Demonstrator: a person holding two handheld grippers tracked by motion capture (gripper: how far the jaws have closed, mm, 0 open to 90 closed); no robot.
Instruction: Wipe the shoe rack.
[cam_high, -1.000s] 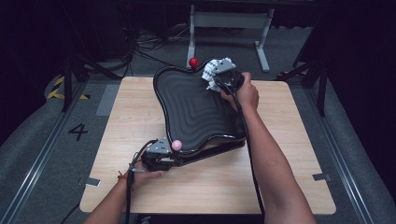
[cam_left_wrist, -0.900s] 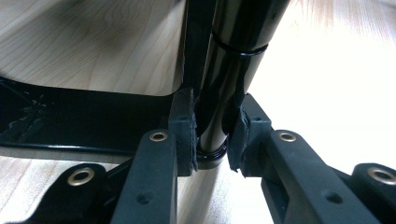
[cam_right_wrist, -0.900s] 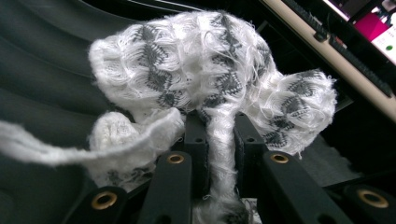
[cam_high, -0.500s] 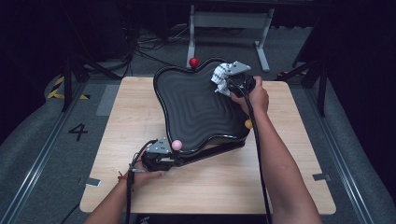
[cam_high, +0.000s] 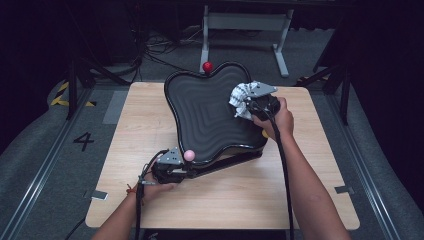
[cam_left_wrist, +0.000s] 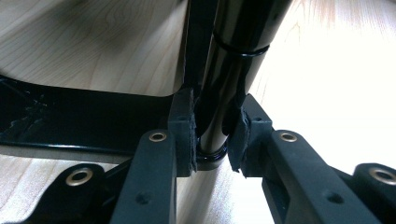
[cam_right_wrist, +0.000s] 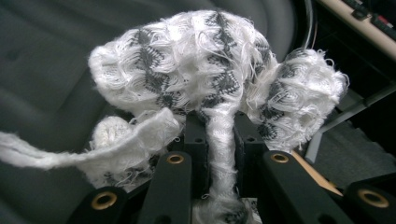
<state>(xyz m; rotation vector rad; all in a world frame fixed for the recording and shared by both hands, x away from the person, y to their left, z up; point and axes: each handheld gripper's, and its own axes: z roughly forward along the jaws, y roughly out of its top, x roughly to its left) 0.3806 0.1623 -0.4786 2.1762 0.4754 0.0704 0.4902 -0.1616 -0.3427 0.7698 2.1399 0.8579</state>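
Note:
A black wavy-edged board (cam_high: 205, 120) rests tilted on a black frame on the wooden table (cam_high: 250, 195). My right gripper (cam_high: 248, 103) is shut on a white and grey knitted cloth (cam_high: 241, 95) and presses it on the board's right edge. In the right gripper view the cloth (cam_right_wrist: 201, 70) bunches over the right gripper (cam_right_wrist: 219, 135) against the dark ridged board (cam_right_wrist: 46, 56). My left gripper (cam_high: 186, 172) is at the frame's near left corner. In the left gripper view this gripper (cam_left_wrist: 215, 140) is shut on a glossy black frame tube (cam_left_wrist: 231, 65).
A pink ball (cam_high: 189, 155) caps the board's near corner and a red ball (cam_high: 207, 66) its far corner. Beyond the table stands a grey metal stand (cam_high: 245, 22). Dark floor with cables and a painted "4" (cam_high: 83, 141) lies to the left.
My right gripper has slid the cloth along the board's right edge, toward the person and slightly right. The left gripper has stayed clamped on the frame tube.

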